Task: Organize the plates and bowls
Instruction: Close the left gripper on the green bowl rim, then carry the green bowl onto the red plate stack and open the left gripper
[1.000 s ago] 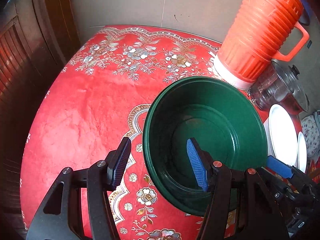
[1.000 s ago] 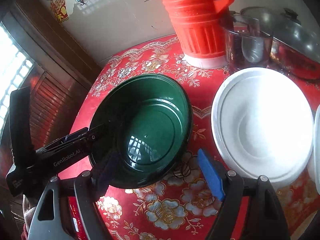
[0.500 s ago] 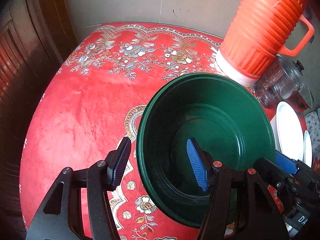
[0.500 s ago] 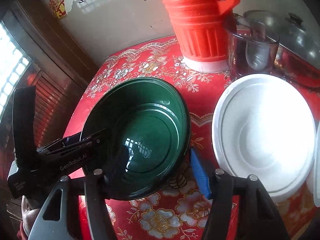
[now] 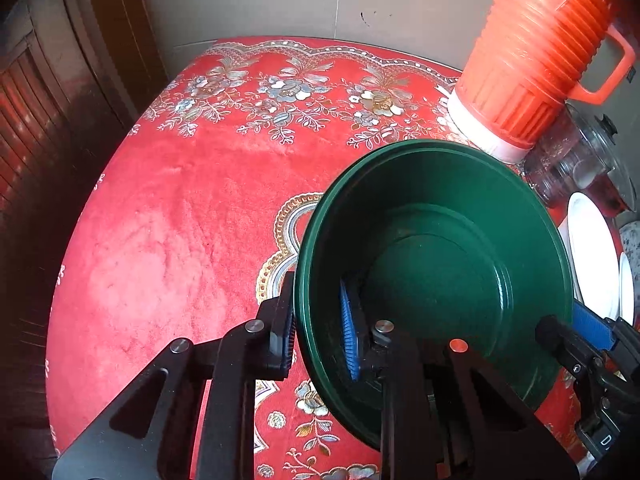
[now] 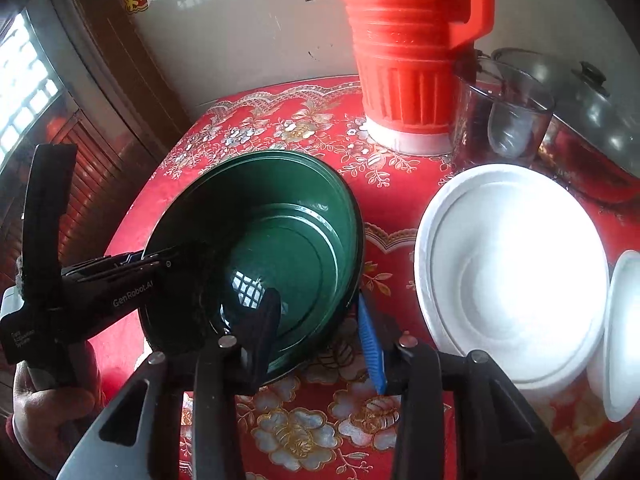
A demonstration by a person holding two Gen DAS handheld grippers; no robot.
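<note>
A green bowl, empty and tilted above the red floral tablecloth, is clamped at its near rim by the left gripper. The right gripper straddles the opposite rim, its jaws just closing, contact unclear. The pick-up seems under way; next, likely a carry toward the empty white plate nearby. A glass jar behind holds a tumbler.

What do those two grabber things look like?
Both are black plastic tools with two arms each, joined by shiny silver pins. The left gripper and the right gripper each have ridged blue rubber pads inside the jaws. In the right camera's view the left one's black body carries white lettering, "GenRobot.AI". A hand holds its handle, with a bit of dark red sleeve at the wrist.
</note>
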